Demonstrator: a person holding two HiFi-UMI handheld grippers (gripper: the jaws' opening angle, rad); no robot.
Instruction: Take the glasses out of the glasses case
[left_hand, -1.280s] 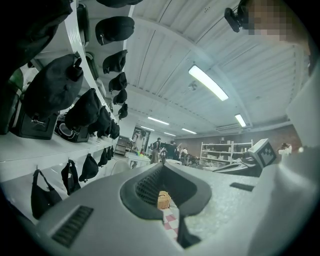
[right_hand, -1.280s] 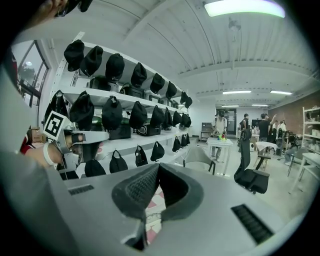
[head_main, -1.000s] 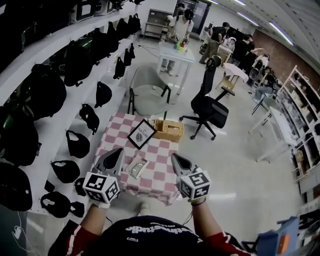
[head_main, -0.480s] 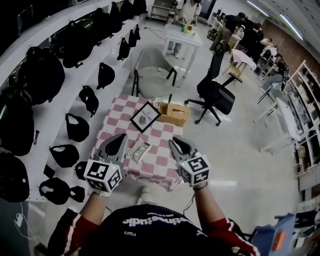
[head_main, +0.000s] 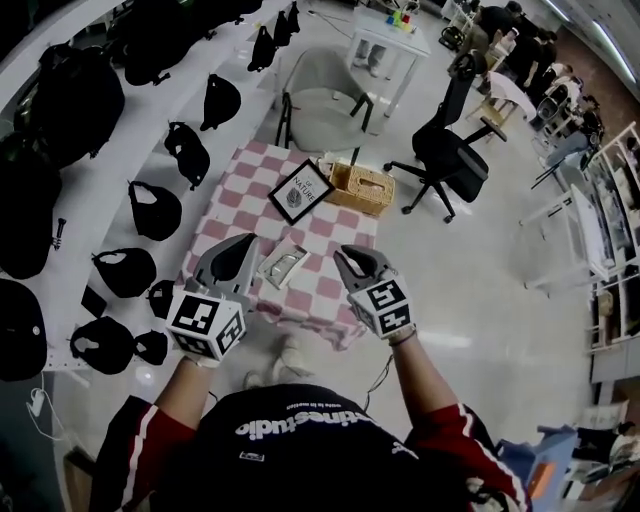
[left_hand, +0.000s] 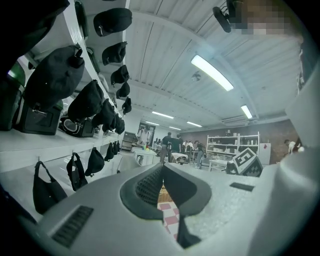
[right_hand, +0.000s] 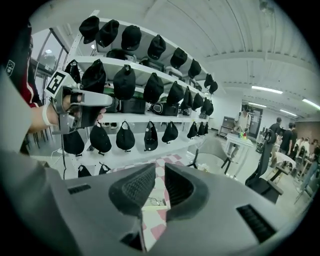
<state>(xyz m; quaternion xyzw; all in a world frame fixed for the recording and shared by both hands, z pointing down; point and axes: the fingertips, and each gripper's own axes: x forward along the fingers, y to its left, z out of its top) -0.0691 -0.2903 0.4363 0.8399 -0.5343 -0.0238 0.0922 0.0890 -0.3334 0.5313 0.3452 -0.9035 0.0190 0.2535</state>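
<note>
A pale glasses case (head_main: 280, 267) lies on the pink-and-white checkered table (head_main: 322, 292), near its front edge. It looks open, but what it holds is too small to make out. My left gripper (head_main: 244, 246) hovers just left of the case with its pads meeting at the tips (left_hand: 162, 172). The right gripper (head_main: 344, 256) hangs to the right of the case, its pads a narrow gap apart (right_hand: 160, 175). A sliver of the case (right_hand: 154, 202) shows through that gap. Neither gripper touches the case.
A black-framed picture (head_main: 300, 190) and a wicker basket (head_main: 362, 187) stand at the table's far side. White shelves of black bags (head_main: 130, 215) run along the left. A grey chair (head_main: 325, 105) and a black office chair (head_main: 455, 160) stand beyond the table.
The head view has tipped further down, so the table sits higher in the frame. Both grippers have edged forward alongside the case. Nothing has been gripped.
</note>
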